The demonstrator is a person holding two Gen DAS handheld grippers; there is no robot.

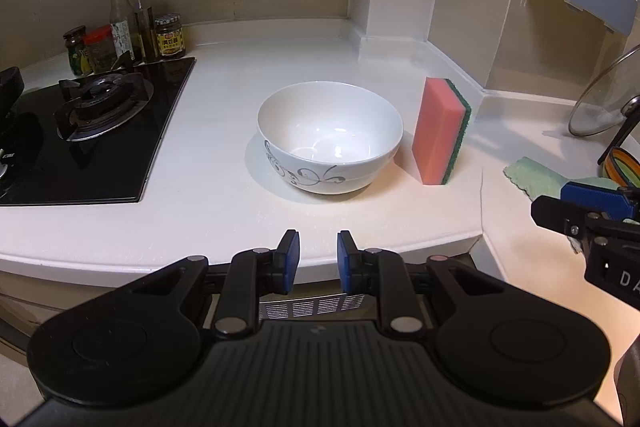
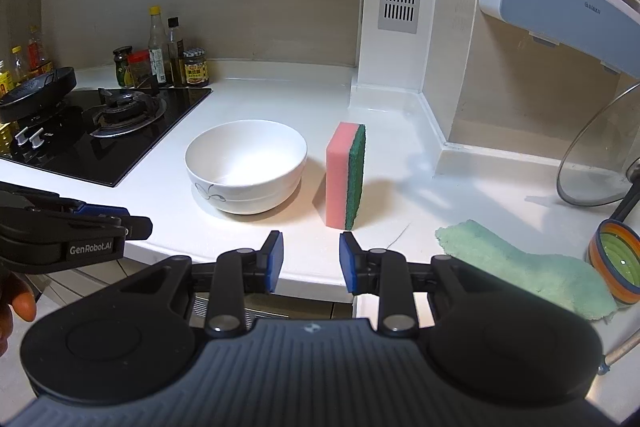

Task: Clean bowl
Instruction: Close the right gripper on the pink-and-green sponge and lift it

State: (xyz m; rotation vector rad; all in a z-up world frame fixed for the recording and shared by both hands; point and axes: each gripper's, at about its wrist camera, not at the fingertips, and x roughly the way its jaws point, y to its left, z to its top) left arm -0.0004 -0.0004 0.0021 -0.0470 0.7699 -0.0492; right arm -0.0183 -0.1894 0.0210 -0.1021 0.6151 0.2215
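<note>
A white bowl [image 1: 330, 137] with a grey floral pattern stands upright and empty on the white counter; it also shows in the right wrist view [image 2: 246, 165]. A pink sponge with a green scouring side [image 1: 440, 131] stands on edge just right of the bowl, apart from it, and shows in the right wrist view [image 2: 346, 175] too. My left gripper [image 1: 318, 259] is open and empty, at the counter's front edge, short of the bowl. My right gripper [image 2: 311, 259] is open and empty, at the front edge, just short of the sponge.
A black gas hob [image 1: 92, 131] lies at the left with bottles and jars [image 1: 128, 27] behind it. A green cloth [image 2: 524, 267], a striped bowl [image 2: 616, 263] and a glass lid [image 2: 596, 155] are at the right. A white pillar [image 2: 396, 27] stands behind.
</note>
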